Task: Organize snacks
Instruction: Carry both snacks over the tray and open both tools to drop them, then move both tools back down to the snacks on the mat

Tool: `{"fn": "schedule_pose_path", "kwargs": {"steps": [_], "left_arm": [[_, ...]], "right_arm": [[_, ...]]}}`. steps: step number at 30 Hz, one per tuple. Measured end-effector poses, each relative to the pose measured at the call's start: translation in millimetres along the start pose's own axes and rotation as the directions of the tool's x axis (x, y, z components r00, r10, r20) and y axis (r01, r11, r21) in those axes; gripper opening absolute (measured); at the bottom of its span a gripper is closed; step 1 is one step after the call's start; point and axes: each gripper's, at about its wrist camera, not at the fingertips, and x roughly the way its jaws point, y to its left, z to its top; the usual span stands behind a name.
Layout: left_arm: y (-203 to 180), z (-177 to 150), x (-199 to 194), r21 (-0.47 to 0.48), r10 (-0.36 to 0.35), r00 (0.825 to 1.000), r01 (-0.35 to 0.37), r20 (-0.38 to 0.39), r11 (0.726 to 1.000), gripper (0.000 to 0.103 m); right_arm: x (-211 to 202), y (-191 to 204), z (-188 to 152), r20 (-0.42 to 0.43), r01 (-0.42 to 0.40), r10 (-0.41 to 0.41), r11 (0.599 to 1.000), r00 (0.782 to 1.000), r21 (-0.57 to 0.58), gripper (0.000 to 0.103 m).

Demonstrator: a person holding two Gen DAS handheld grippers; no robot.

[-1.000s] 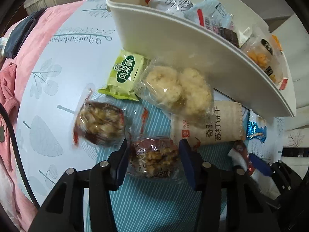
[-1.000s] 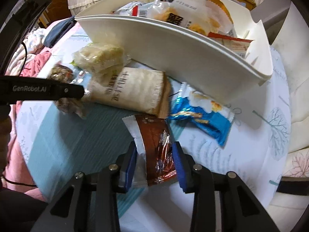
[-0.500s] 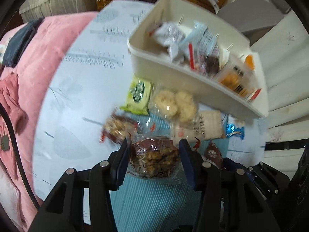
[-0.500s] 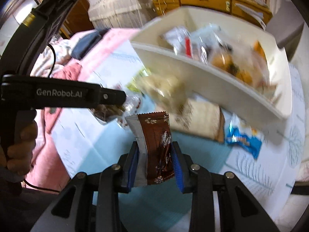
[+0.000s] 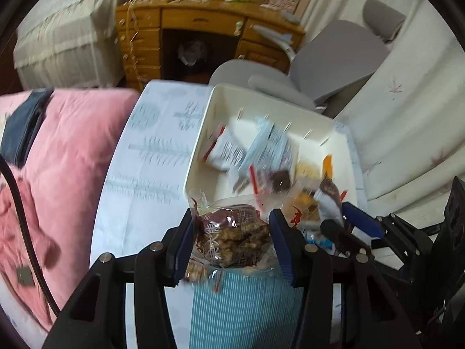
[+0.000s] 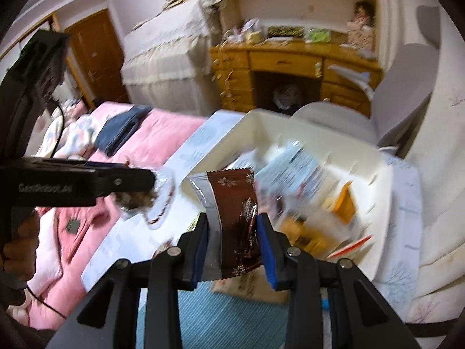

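Note:
My left gripper is shut on a clear bag of brown walnut snacks, held up in the air just short of the white bin's near rim. My right gripper is shut on a brown and silver snack packet, held upright above the table by the white bin. The bin holds several snack packets. The right gripper with its brown packet shows at the right of the left wrist view. The left gripper with its bag shows at the left of the right wrist view.
The table has a white leaf-print cloth and a teal striped mat. A beige cracker pack lies under the right gripper. A pink quilt is at the left. A grey chair and wooden desk stand behind.
Both grippers have lifted their snacks off the table and moved up and toward the white bin. The other snacks on the mat have dropped out of view.

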Motion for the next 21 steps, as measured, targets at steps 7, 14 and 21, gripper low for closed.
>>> {"fn": "schedule_pose_path", "kwargs": {"steps": [7,14,21], "left_arm": [[-25.5,34.4,12.8,0.081,-0.025,0.999,0.022,0.037,0.996,0.049],[-41.1,54.3,34.2,0.127,-0.042,0.999,0.039,0.016,0.991,0.068],[-24.7,35.9,36.0,0.062,-0.049,0.999,0.05,-0.011,0.997,0.084]], "right_arm": [[-0.8,-37.6,19.9,0.031,0.102,-0.106,0.99,0.994,0.099,0.034],[4.6,-73.0,23.6,-0.005,0.111,-0.113,0.966,0.994,0.235,0.048],[4.0,-90.1,8.9,-0.041,0.102,-0.094,0.933,0.995,0.346,0.05]]}}
